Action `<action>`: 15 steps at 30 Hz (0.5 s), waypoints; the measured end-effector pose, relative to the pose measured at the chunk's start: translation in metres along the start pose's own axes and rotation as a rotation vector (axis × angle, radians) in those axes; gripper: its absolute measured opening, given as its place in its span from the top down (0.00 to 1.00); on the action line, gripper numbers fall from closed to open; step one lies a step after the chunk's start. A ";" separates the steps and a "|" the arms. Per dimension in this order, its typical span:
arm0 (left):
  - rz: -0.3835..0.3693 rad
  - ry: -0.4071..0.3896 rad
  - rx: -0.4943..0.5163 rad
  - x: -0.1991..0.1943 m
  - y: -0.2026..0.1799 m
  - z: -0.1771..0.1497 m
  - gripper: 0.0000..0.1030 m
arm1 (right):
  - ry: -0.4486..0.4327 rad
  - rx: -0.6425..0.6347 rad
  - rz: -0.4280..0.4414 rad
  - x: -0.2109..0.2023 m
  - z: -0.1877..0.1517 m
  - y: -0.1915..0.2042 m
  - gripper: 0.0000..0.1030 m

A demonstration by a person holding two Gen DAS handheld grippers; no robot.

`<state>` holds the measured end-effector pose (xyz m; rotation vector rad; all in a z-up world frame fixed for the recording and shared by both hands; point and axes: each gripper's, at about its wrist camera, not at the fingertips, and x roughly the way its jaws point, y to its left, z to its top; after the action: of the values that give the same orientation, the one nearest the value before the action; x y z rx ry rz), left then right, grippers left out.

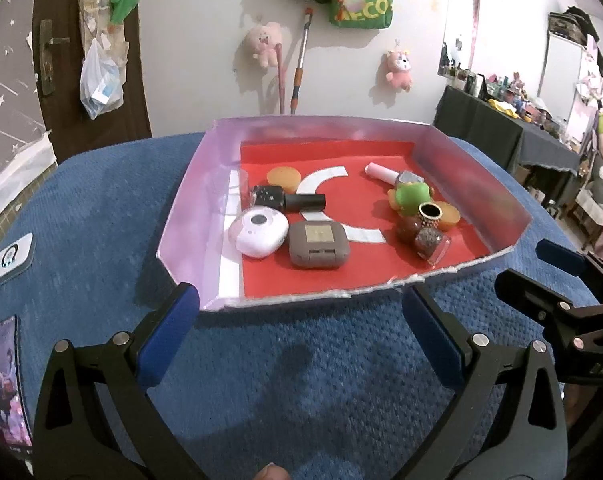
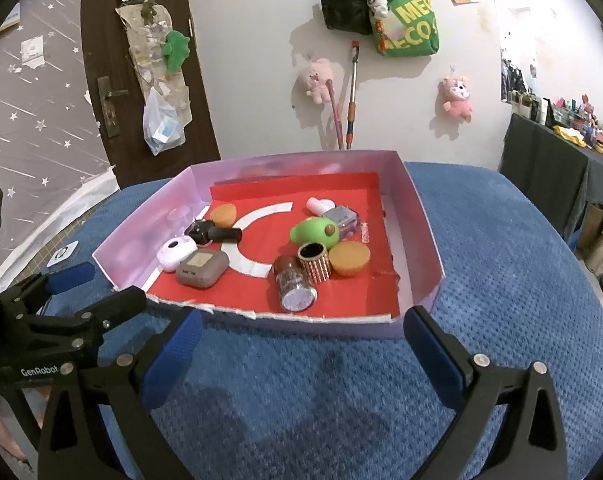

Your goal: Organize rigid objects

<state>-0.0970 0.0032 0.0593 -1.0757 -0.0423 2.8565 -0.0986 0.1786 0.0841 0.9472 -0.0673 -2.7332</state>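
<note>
Where fingers [image 1: 185, 320] spread wide, phone [image 1: 7, 380] only in left view.

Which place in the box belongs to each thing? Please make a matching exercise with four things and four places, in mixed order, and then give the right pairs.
Things:
1. white round device
2. brown case
3. green toy
4. glitter jar

Places:
A. lying on its side, nearest the torn front edge on the right
B. just right of the white round device
C. by the left wall of the box
D. in the right group, behind the studded gold ring

Pairs: 1-C, 2-B, 3-D, 4-A
</note>
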 end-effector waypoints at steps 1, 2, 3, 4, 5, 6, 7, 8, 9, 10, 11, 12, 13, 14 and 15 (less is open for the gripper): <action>-0.002 0.006 0.000 0.000 -0.001 -0.002 0.00 | 0.003 0.000 -0.002 -0.001 -0.002 0.000 0.00; -0.005 0.011 0.000 0.000 -0.001 -0.005 0.00 | 0.008 -0.002 -0.004 -0.002 -0.004 -0.001 0.00; -0.008 0.018 0.000 0.000 -0.002 -0.007 0.00 | 0.013 -0.003 -0.005 -0.003 -0.005 -0.001 0.00; -0.010 0.024 0.001 0.000 -0.003 -0.009 0.00 | 0.018 -0.003 -0.006 -0.003 -0.007 -0.002 0.00; -0.011 0.029 0.002 0.001 -0.004 -0.012 0.00 | 0.024 -0.002 -0.006 -0.004 -0.009 -0.002 0.00; -0.012 0.034 0.003 0.001 -0.004 -0.014 0.00 | 0.031 -0.002 -0.007 -0.004 -0.012 -0.003 0.00; -0.013 0.041 0.003 0.002 -0.005 -0.017 0.00 | 0.037 -0.002 -0.007 -0.004 -0.014 -0.004 0.00; -0.014 0.046 0.003 0.002 -0.005 -0.019 0.00 | 0.046 -0.002 -0.007 -0.004 -0.016 -0.004 0.00; -0.015 0.054 0.003 0.003 -0.006 -0.021 0.00 | 0.052 -0.001 -0.007 -0.003 -0.018 -0.005 0.00; -0.017 0.061 0.002 0.004 -0.006 -0.023 0.00 | 0.058 -0.001 -0.008 -0.002 -0.019 -0.005 0.00; -0.018 0.066 0.001 0.004 -0.006 -0.025 0.00 | 0.065 -0.001 -0.008 -0.002 -0.022 -0.005 0.00; -0.019 0.071 0.000 0.005 -0.007 -0.027 0.00 | 0.073 0.000 -0.009 -0.002 -0.024 -0.006 0.00; -0.022 0.080 -0.001 0.007 -0.007 -0.029 0.00 | 0.082 -0.001 -0.011 -0.001 -0.026 -0.006 0.00; -0.023 0.086 -0.002 0.008 -0.007 -0.031 0.00 | 0.089 -0.001 -0.011 0.000 -0.027 -0.006 0.00; -0.023 0.090 -0.002 0.008 -0.007 -0.032 0.00 | 0.098 -0.002 -0.013 0.001 -0.029 -0.007 0.00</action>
<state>-0.0810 0.0112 0.0301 -1.1941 -0.0503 2.7852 -0.0826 0.1861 0.0596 1.0823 -0.0408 -2.6934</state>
